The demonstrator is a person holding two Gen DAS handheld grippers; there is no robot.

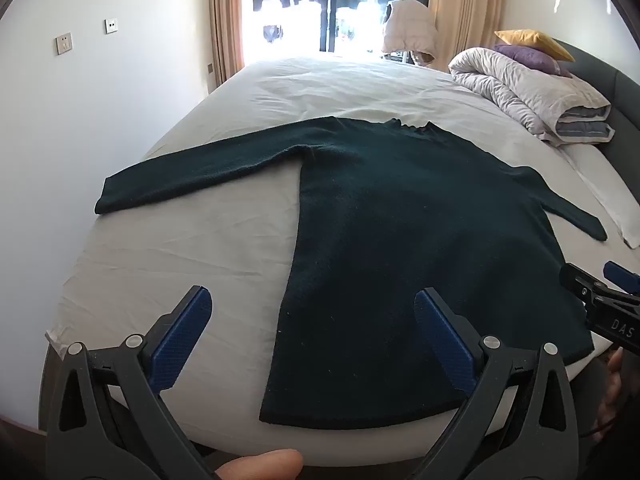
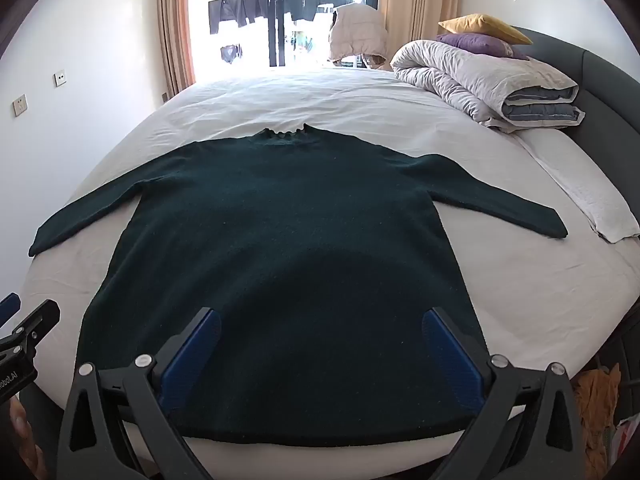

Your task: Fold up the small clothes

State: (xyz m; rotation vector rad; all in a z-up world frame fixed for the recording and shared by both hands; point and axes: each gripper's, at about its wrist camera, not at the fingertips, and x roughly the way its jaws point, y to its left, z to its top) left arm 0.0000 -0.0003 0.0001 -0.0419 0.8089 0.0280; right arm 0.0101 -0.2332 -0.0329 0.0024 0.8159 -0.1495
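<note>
A dark green long-sleeved sweater [image 1: 400, 248] lies flat on the white bed sheet [image 1: 180, 256], collar away from me, both sleeves spread out; it also shows in the right wrist view [image 2: 288, 248]. My left gripper [image 1: 312, 300] is open and empty above the sweater's lower left edge near the hem. My right gripper [image 2: 320, 320] is open and empty above the middle of the hem. The right gripper also shows at the right edge of the left wrist view [image 1: 600, 300]; the left gripper shows at the left edge of the right wrist view [image 2: 24, 328].
A rolled grey duvet [image 2: 480, 80] with purple and yellow pillows [image 2: 480, 32] lies at the far right by the dark headboard [image 2: 600, 92]. A folded white cloth [image 2: 592, 204] lies beside the right sleeve. A wall is to the left, a bright window beyond.
</note>
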